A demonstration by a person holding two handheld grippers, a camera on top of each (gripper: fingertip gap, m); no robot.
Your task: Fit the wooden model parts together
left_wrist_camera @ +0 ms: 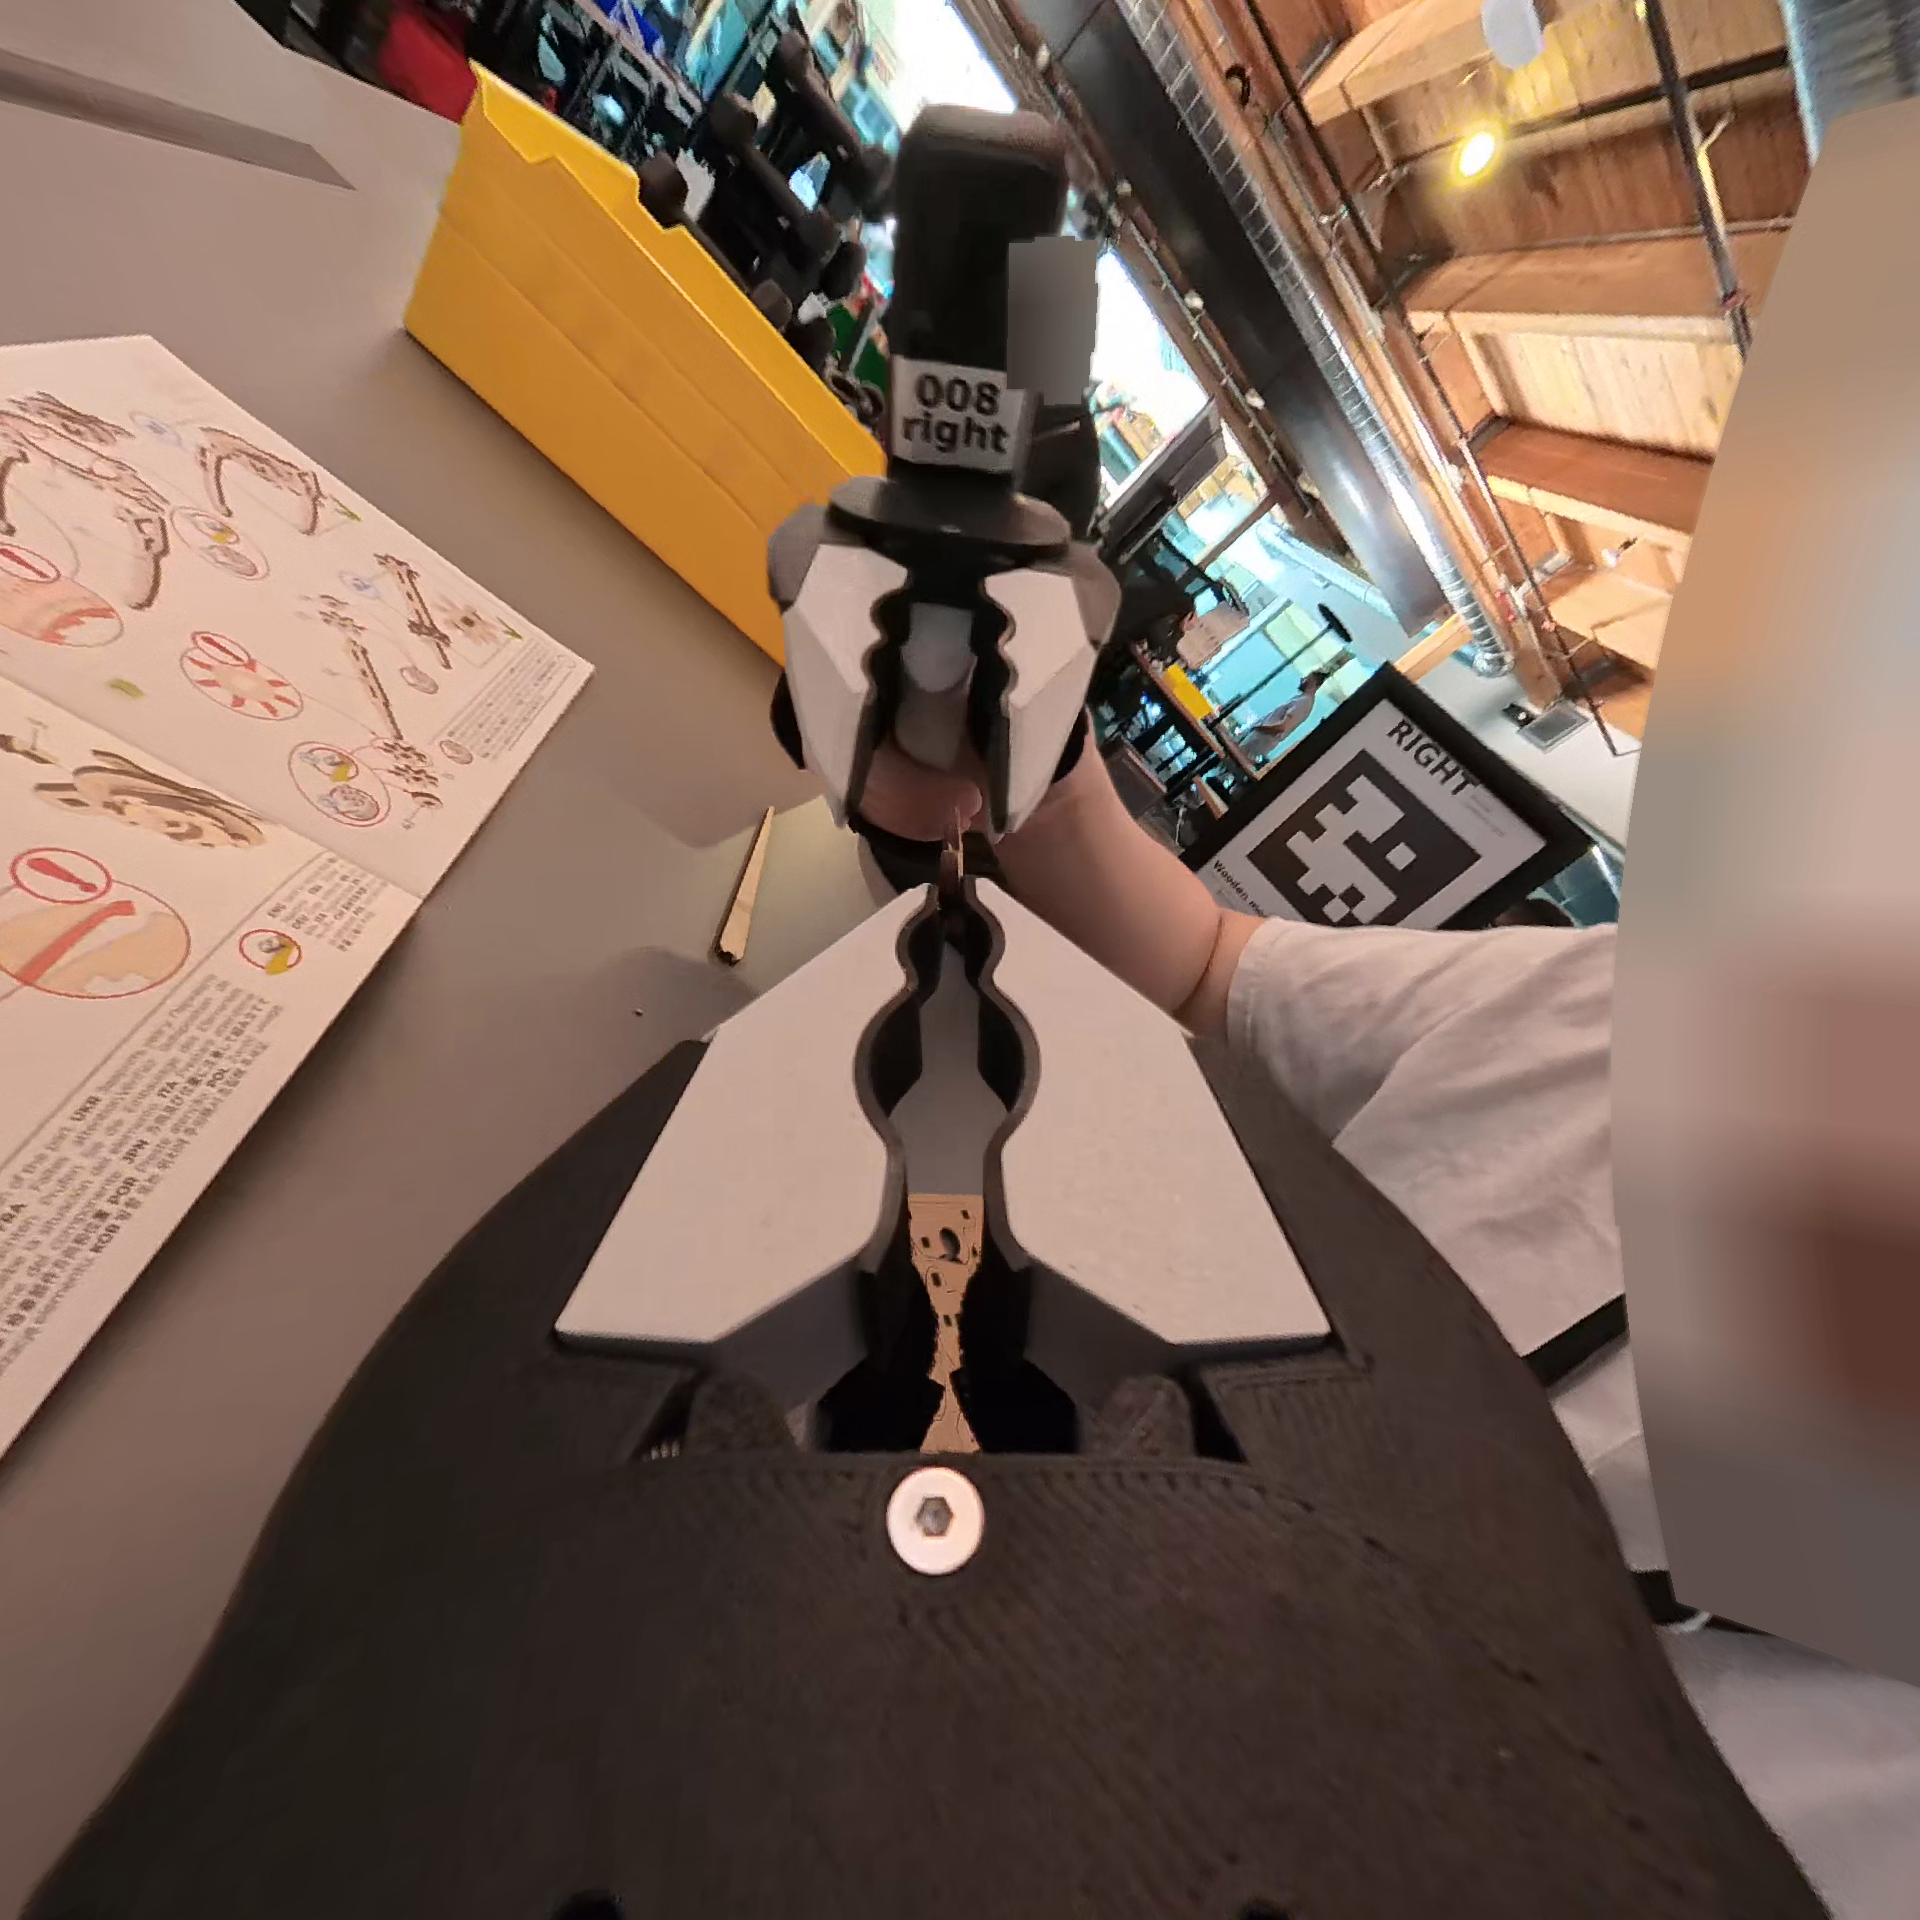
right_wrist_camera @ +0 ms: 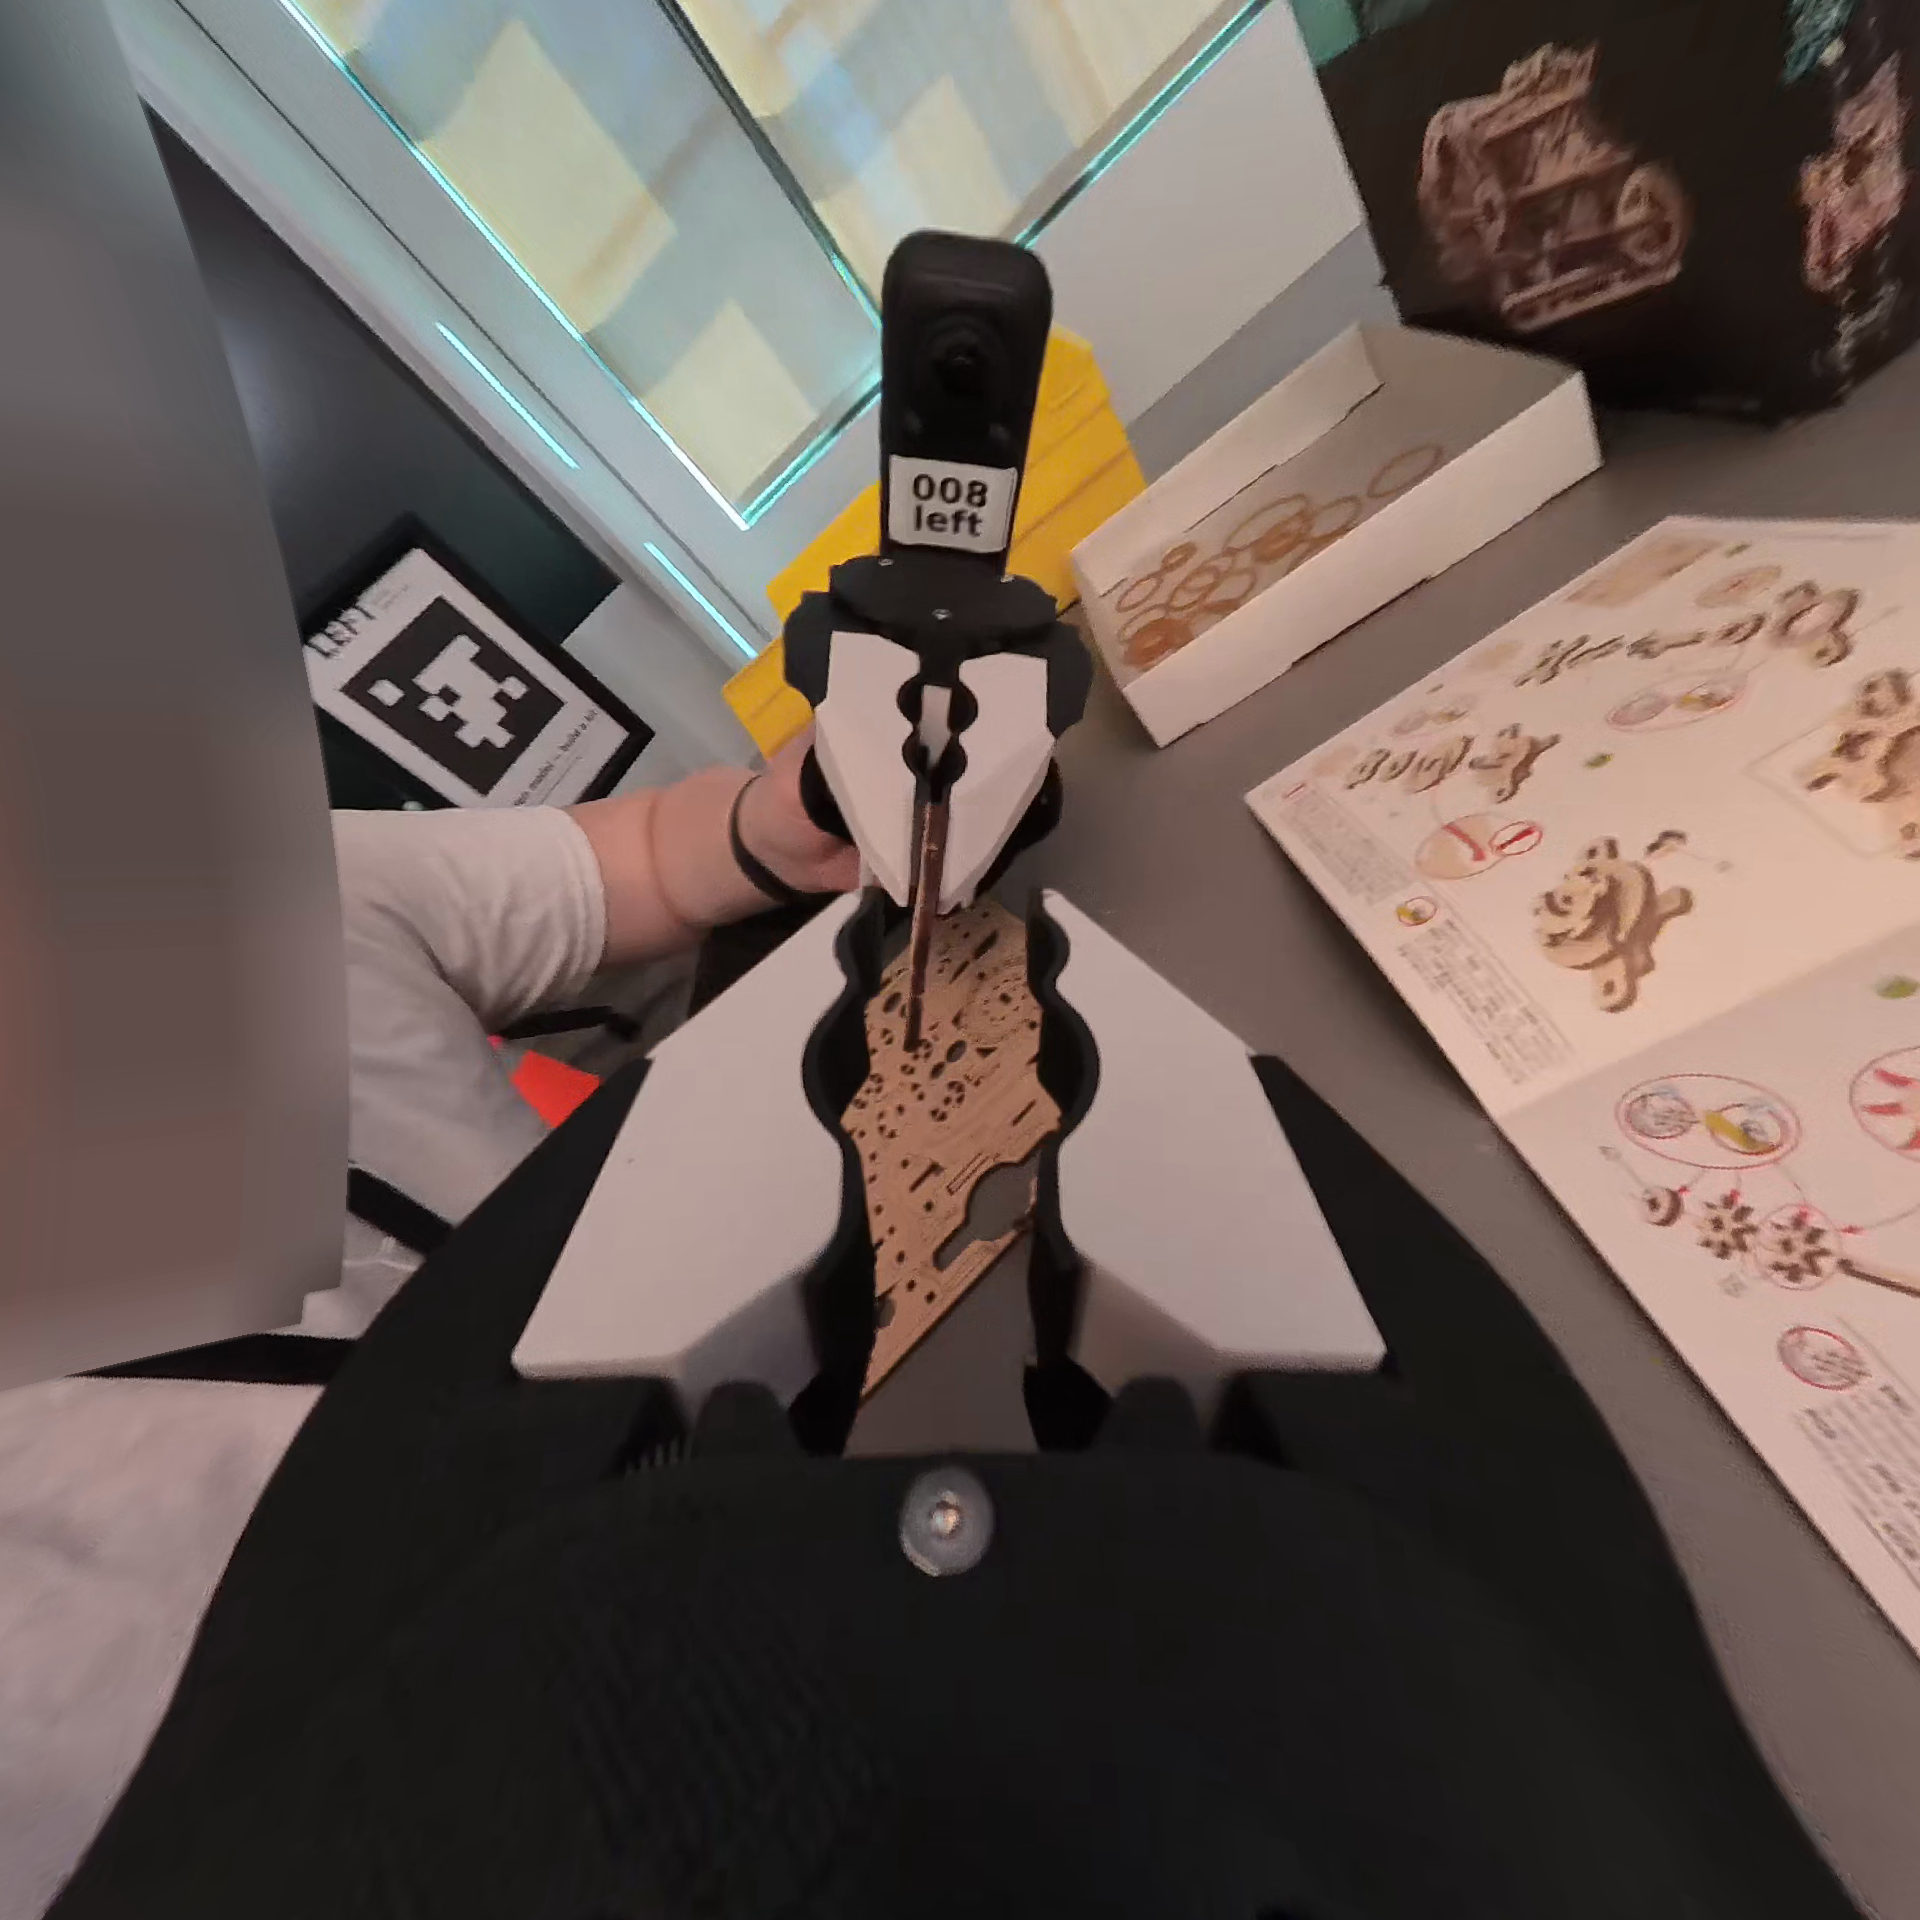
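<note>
My left gripper is shut on a thin wooden part, which the right wrist view shows edge-on as a dark strip. My right gripper faces it tip to tip. Its jaws stand partly apart, with a flat wooden plate full of holes spanning the gap between the pads. The strip's free end rests on the plate's face. The left gripper shows beyond the plate, and the right gripper shows in the left wrist view. Holed wood also shows through the gap low between my left fingers.
An open instruction sheet lies on the grey table. A yellow bin, a white tray of wooden rings and a black box stand behind. A loose wooden stick lies on the table. The person's arms are close. The tips of both grippers are at nearly the same place.
</note>
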